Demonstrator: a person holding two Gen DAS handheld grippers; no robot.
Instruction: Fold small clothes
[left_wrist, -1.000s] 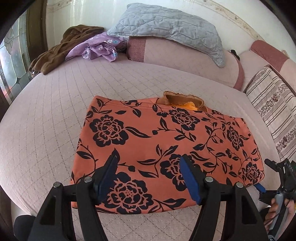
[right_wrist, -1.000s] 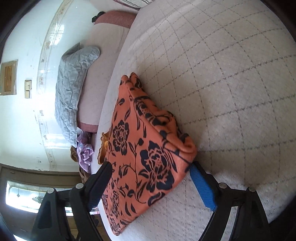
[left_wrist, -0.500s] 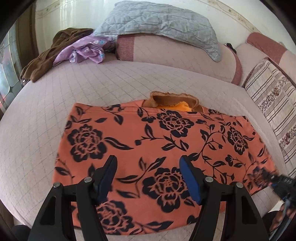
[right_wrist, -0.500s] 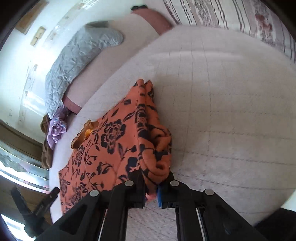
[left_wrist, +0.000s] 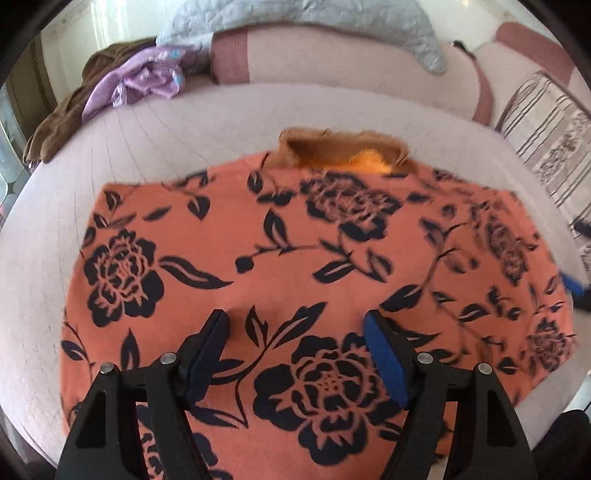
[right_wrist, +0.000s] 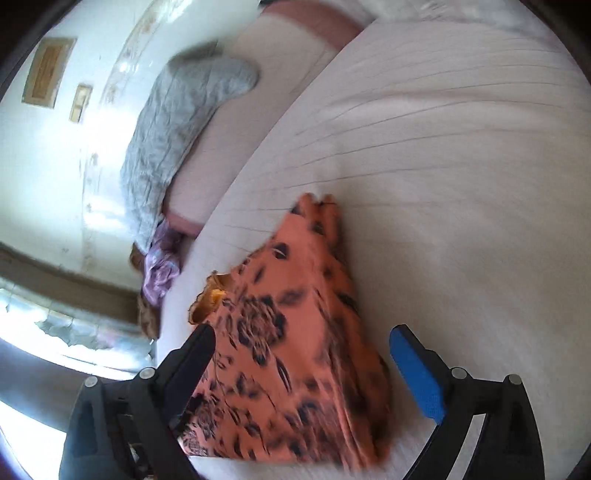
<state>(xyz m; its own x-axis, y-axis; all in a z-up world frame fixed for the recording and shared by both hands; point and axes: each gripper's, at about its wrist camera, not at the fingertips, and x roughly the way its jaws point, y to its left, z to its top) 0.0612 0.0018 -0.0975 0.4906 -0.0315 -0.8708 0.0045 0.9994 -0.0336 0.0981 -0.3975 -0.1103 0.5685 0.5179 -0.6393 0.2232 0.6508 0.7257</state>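
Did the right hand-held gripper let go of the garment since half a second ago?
Yes. The right hand-held gripper now stands open around the orange floral garment, no longer clamped on its edge.

orange floral garment (left_wrist: 295, 266) near edge cut off below; right side blurred (motion smear)

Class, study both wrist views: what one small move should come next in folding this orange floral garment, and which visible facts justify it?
Probably lower the left tool and close it on the near edge of the orange floral garment. Both tools stand open and hold nothing; the right tool straddles the garment's bunched right end. The garment lies flat on the bed, collar away, ready for another fold.
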